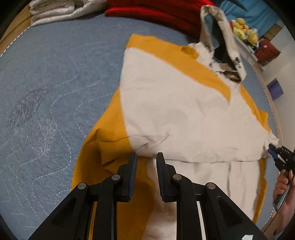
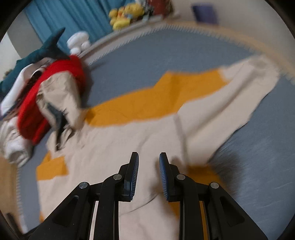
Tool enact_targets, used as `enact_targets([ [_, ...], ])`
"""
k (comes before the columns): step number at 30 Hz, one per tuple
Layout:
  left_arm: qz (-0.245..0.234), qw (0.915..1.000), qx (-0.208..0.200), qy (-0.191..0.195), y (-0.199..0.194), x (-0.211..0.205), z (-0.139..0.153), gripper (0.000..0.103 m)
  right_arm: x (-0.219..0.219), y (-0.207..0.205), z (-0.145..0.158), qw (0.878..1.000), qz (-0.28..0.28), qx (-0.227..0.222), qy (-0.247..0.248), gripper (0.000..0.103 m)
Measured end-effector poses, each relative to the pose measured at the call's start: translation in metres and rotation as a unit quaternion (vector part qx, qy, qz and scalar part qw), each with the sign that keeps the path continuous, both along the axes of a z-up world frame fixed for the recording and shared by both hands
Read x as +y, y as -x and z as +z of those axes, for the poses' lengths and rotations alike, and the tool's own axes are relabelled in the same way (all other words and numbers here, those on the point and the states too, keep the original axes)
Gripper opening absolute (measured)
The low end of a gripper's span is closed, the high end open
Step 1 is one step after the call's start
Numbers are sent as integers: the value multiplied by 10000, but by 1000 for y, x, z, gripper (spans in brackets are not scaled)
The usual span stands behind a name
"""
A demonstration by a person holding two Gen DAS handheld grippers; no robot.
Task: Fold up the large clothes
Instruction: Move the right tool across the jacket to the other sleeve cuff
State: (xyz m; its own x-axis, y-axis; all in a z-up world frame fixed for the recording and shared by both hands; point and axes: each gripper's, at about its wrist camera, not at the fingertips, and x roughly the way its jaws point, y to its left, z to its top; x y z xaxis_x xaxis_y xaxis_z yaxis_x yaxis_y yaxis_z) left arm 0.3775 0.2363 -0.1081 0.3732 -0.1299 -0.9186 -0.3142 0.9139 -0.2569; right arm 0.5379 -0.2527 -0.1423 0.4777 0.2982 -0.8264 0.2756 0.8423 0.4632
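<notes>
On the blue quilted mat [image 1: 55, 77] the cream-and-orange hooded jacket [image 1: 175, 110] lies spread, one panel turned over its middle, folding seemingly barely begun, while the left gripper [image 1: 146, 157] and right gripper [image 2: 149, 157] hover above it, jaws parted, grasping nothing.

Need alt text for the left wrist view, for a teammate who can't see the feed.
The left tongs hang open, holding nothing, over the near edge of a beige and mustard hooded jacket spread on a blue quilted mat. The right tongs sit at the jacket's right edge; folded red and cream clothes lie beyond.
</notes>
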Motion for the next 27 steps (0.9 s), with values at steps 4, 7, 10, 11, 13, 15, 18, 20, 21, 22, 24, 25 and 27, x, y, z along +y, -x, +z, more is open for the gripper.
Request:
enact_targets([
  [4, 159, 9997, 93, 130, 2, 6, -6, 19, -9, -1, -38, 9964, -80, 774, 332, 25],
  [7, 18, 9998, -197, 9, 0, 3, 7, 19, -9, -1, -30, 9973, -98, 670, 291, 25],
  [10, 105, 9997, -206, -42, 0, 12, 4, 19, 1, -4, -13, 9978, 131, 319, 567, 25],
  [11, 173, 9997, -151, -19, -1, 16, 0, 19, 5, -6, -12, 9975, 212, 310, 590, 25],
  [13, 339, 9993, 143, -12, -2, 28, -16, 19, 4, -8, -18, 9966, 204, 435, 663, 25],
  [15, 410, 9987, 311, -9, 0, 32, -23, 19, -6, -6, -26, 9957, 94, 630, 675, 25],
  [18, 307, 9988, 293, -257, 1, 24, -8, 19, -19, -3, -27, 9954, -28, 659, 698, 25],
  [20, 174, 9993, 57, -341, 4, 14, 15, 19, -25, -3, -17, 9953, -31, 490, 829, 25],
  [21, 93, 9993, -42, -373, 5, 8, 26, 19, -26, -3, -9, 9953, -3, 357, 897, 25],
  [22, -28, 9991, -158, -403, 8, -1, 38, 19, -28, -2, -2, 9950, 31, 239, 965, 25],
  [24, -308, 9977, -419, -441, 13, -18, 61, 19, -29, -1, 13, 9941, 103, -22, 1084, 25],
  [25, -435, 9965, -509, -499, 17, -26, 69, 19, -30, 0, 19, 9937, 140, -127, 1105, 25],
  [27, -715, 9927, -647, -721, 26, -43, 82, 19, -34, 4, 32, 9922, 242, -352, 1172, 25],
])
